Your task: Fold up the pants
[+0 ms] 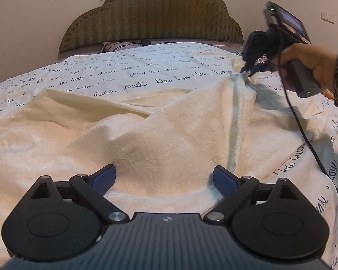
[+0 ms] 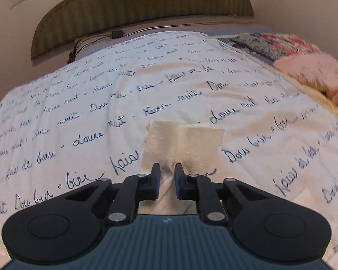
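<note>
i have the cream pants (image 1: pixel 146 130) spread rumpled on the bed (image 1: pixel 124 67), barely folded. my right gripper (image 2: pixel 167 173) pinches a corner at twelve o'clock; my left gripper (image 1: pixel 164 177) hangs wide, empty.

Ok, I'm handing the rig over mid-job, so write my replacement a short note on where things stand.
Left tool: open, jaws wide over the cream pants, gripping nothing.
Right tool: shut on a pants edge, lifting it off the bedspread.
Pants: spread and rumpled on the bed, one corner raised on the right.
Done: the edge is gripped.
Left: carry it across, fold, and flatten.
</note>
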Tool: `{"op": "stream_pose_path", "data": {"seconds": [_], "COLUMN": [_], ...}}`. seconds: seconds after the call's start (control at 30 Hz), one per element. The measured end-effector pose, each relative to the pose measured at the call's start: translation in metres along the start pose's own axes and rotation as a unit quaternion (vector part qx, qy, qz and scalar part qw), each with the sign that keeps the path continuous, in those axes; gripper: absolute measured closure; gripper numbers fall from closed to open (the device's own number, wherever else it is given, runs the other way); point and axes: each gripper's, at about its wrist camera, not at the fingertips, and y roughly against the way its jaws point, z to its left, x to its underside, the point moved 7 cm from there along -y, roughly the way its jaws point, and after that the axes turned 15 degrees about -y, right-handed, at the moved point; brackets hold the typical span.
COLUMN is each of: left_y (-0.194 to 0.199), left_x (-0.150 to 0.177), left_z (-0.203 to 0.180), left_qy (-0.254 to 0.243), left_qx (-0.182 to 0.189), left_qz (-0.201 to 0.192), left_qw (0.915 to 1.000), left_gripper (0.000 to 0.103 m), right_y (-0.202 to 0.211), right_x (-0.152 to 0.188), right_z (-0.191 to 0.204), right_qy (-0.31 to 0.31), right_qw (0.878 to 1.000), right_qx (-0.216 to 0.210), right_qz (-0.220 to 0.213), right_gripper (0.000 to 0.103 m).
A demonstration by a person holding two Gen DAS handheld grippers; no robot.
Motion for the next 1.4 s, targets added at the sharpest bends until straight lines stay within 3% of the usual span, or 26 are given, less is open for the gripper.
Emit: {"op": "stream_pose_path", "data": {"seconds": [0.13, 0.23, 0.3, 0.4, 0.47, 0.53, 0.57, 0.63, 0.7, 0.77, 0.9, 0.97, 1.03, 1.27, 1.4], "left_y": [-0.001, -0.001, -0.001, 0.0, 0.0, 0.002, 0.004, 0.007, 0.007, 0.007, 0.009, 0.008, 0.008, 0.023, 0.028], "left_x": [0.0, 0.0, 0.0, 0.001, 0.001, 0.001, 0.002, 0.004, 0.006, 0.004, 0.0, -0.001, -0.002, -0.002, -0.001], "left_z": [-0.001, -0.001, -0.002, -0.001, 0.0, 0.004, 0.009, 0.022, 0.03, 0.028, 0.017, 0.012, 0.01, 0.022, 0.027], "left_qy": [-0.002, -0.002, -0.002, 0.002, 0.007, 0.022, 0.037, 0.085, 0.117, 0.11, 0.075, 0.061, 0.056, 0.094, 0.098], "left_qx": [-0.002, -0.003, -0.003, 0.0, 0.0, -0.004, -0.011, -0.011, 0.012, 0.016, 0.031, 0.034, 0.037, 0.088, 0.091], "left_qz": [0.001, 0.001, 0.001, -0.001, -0.003, -0.01, -0.015, -0.027, -0.03, -0.025, -0.026, -0.019, -0.013, 0.002, 0.022], "left_qw": [1.0, 1.0, 1.0, 1.0, 1.0, 0.9997, 0.9991, 0.9959, 0.9925, 0.9934, 0.9963, 0.9974, 0.9976, 0.9916, 0.9908], "left_gripper": [0.007, 0.006, 0.006, 0.005, 0.005, 0.005, 0.005, 0.005, 0.004, 0.004, 0.004, 0.007, 0.008, 0.012, 0.013], "right_y": [-0.002, -0.013, -0.019, -0.019, -0.01, 0.008, 0.028, 0.078, 0.127, 0.15, 0.134, 0.11, 0.096, 0.129, 0.105], "right_x": [-0.005, -0.006, -0.009, -0.012, -0.018, -0.035, -0.048, -0.07, -0.079, -0.074, -0.036, -0.006, 0.021, 0.034, 0.059], "right_z": [-0.036, -0.04, -0.036, -0.025, -0.01, 0.013, 0.028, 0.047, 0.045, 0.012, -0.109, -0.167, -0.2, -0.211, -0.235], "right_qy": [-0.128, -0.178, -0.191, -0.179, -0.163, -0.156, -0.158, -0.144, -0.119, -0.139, -0.221, -0.28, -0.326, -0.317, -0.311], "right_qw": [0.989, 0.979, 0.974, 0.976, 0.977, 0.974, 0.966, 0.947, 0.938, 0.937, 0.956, 0.951, 0.94, 0.938, 0.947], "right_qx": [-0.063, -0.089, -0.11, -0.119, -0.129, -0.161, -0.204, -0.287, -0.316, -0.303, -0.165, -0.116, -0.099, -0.123, -0.08], "right_qz": [0.031, 0.051, 0.05, 0.045, 0.04, 0.034, 0.019, -0.024, -0.077, -0.102, -0.101, -0.061, -0.031, -0.06, 0.006], "right_gripper": [0.09, 0.084, 0.084, 0.098, 0.099, 0.099, 0.098, 0.098, 0.098, 0.099, 0.098, 0.098, 0.098, 0.098, 0.095]}}
